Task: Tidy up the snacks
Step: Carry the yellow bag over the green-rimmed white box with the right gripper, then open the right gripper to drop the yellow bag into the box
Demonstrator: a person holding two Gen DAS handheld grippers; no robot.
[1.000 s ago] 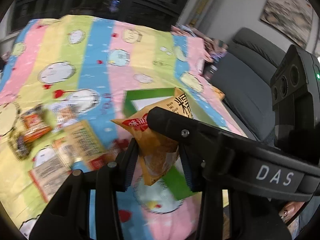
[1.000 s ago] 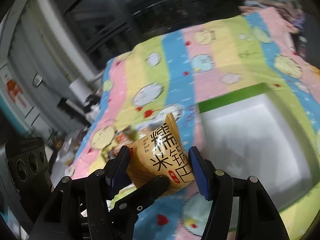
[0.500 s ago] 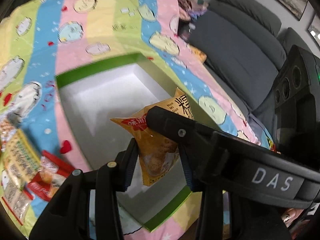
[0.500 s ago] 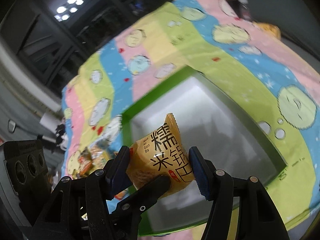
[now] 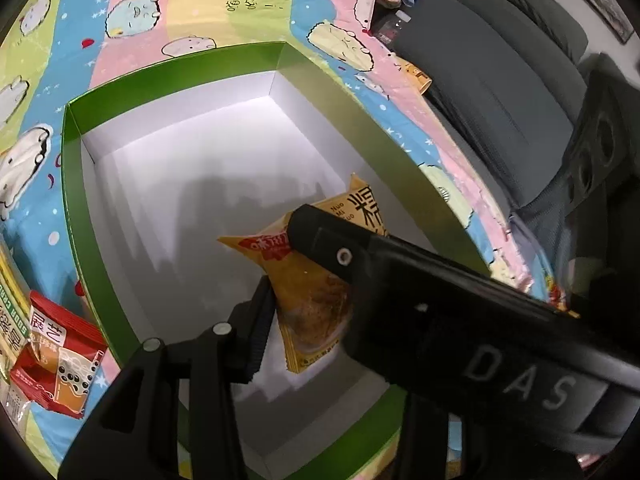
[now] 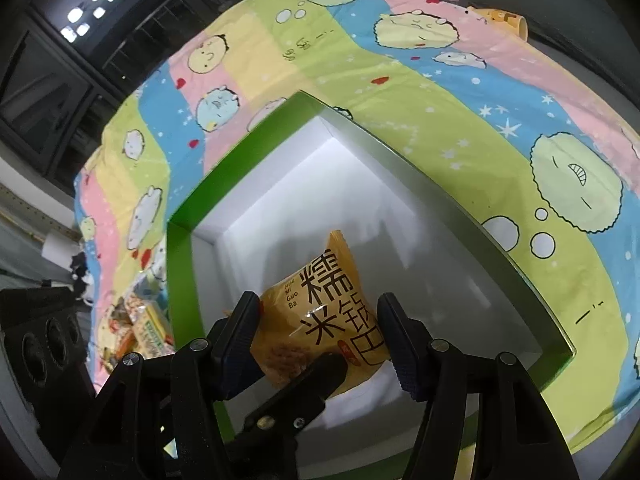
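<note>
An orange snack packet (image 5: 308, 280) with black characters hangs over the white inside of a green-rimmed box (image 5: 74, 184). Both grippers grip this one packet. In the left wrist view my left gripper (image 5: 308, 312) is shut on its lower part; one finger shows, the other is hidden behind the right gripper's black arm, which crosses in front. In the right wrist view the packet (image 6: 320, 300) sits between the pads of my right gripper (image 6: 320, 332), which presses on its two sides above the box (image 6: 180, 272). A left finger crosses beneath.
The box lies on a striped cartoon-print cloth (image 5: 192, 8). Red and green snack packets (image 5: 60, 352) lie left of the box, also seen as snack packets (image 6: 148, 320) in the right wrist view. A grey sofa (image 5: 500, 80) stands to the right, a yellow cup (image 6: 504, 20) at the cloth's far edge.
Both grippers carried the packet away from the loose snacks and across the cloth, then sank over the box. The box now fills both views; both grips stayed the same.
</note>
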